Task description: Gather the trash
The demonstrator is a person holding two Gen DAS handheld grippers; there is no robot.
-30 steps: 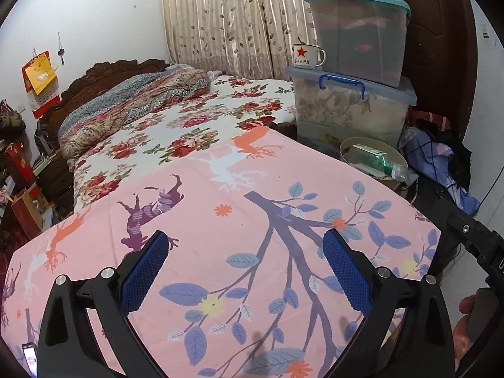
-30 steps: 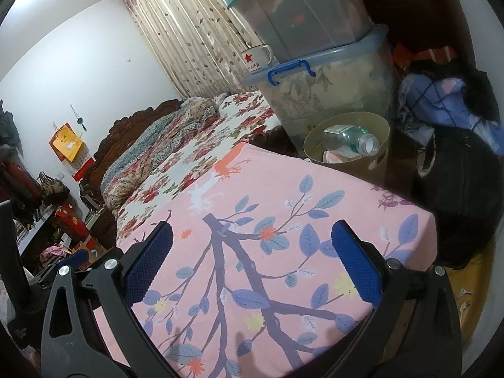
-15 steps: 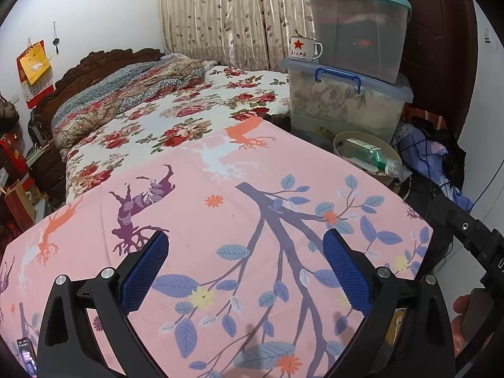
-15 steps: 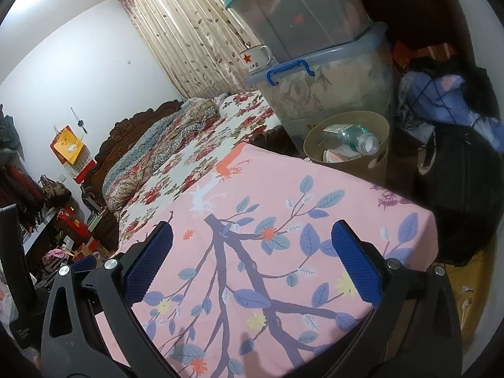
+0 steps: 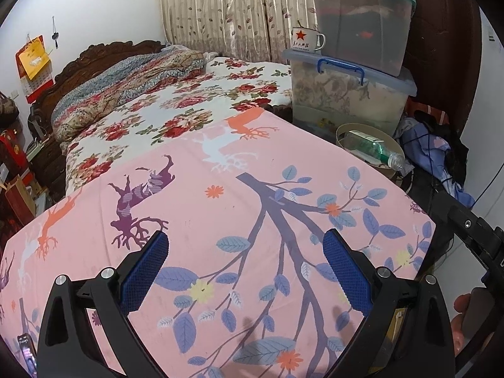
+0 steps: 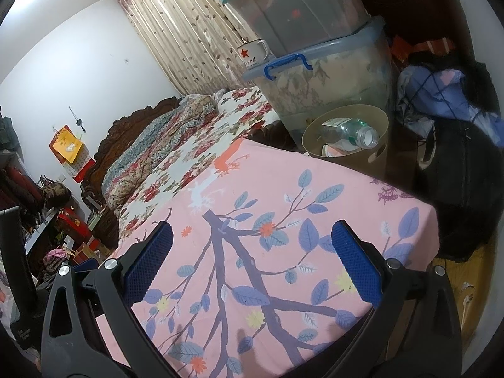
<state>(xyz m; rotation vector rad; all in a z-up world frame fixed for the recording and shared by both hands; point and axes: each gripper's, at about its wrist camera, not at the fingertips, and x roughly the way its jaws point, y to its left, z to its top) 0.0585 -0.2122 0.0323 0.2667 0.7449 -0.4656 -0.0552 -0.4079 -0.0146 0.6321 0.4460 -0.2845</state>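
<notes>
A tan waste bin point(image 6: 348, 138) stands on the floor just past the far right corner of the bench point(image 5: 252, 208), touching the lower of two stacked clear storage boxes point(image 5: 349, 94). One plastic bottle point(image 6: 349, 132) lies tilted in the bin, neck over the rim. One enamel mug point(image 5: 307, 39) sits on the lower box's lid. A pink cloth with branches and deer covers the bench; behind it a floral bed point(image 5: 189, 107) meets curtains point(image 5: 233, 9). The left claw point(image 5: 245, 267) and right claw point(image 6: 252, 258) hover spread wide over the cloth, holding nothing.

Left gripper point(image 5: 245, 245): black plastic frame, 2 bumpy blue pads point(image 5: 143, 275), shiny silver screws. Right gripper point(image 6: 252, 236): same black frame, blue pads point(image 6: 357, 263), silver screws.
</notes>
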